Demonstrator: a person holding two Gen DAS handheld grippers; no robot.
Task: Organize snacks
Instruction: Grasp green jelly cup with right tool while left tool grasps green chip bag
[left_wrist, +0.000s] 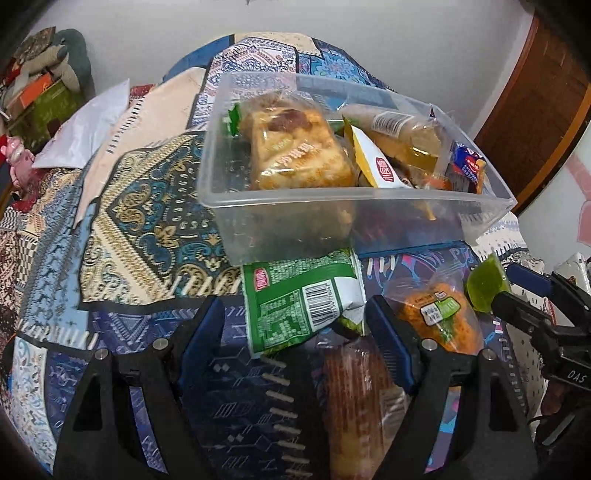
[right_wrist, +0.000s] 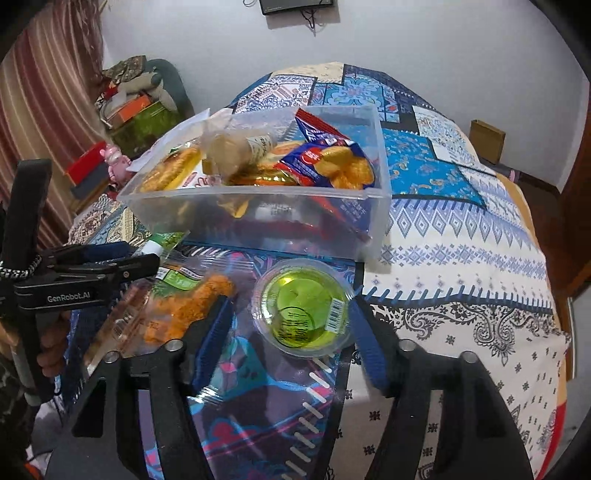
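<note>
The left gripper (left_wrist: 295, 317) stood wide open, its blue pads on either side of a green packet (left_wrist: 306, 299) without touching it. That packet lay on the quilt (left_wrist: 147, 206) just in front of the clear bin (left_wrist: 280, 218), its far edge touching the bin's near wall. Below the packet, between the same fingers, lay a long clear-wrapped pastry (left_wrist: 354, 398). Just right of the packet, still in front of the bin, sat an orange snack bag (left_wrist: 439, 317).

The right gripper (right_wrist: 291, 317) was also wide open, its fingers flanking a green jelly cup (right_wrist: 303, 310) with gaps on both sides. The cup rested on the quilt just in front of the bin's (right_wrist: 255, 221) near wall, toward its right corner.

The bin itself held a heap of snacks: a wrapped cake (left_wrist: 295, 147) at its left, a yellow sachet (left_wrist: 373, 162) in the middle, and a blue packet (right_wrist: 332, 158) at its right.
</note>
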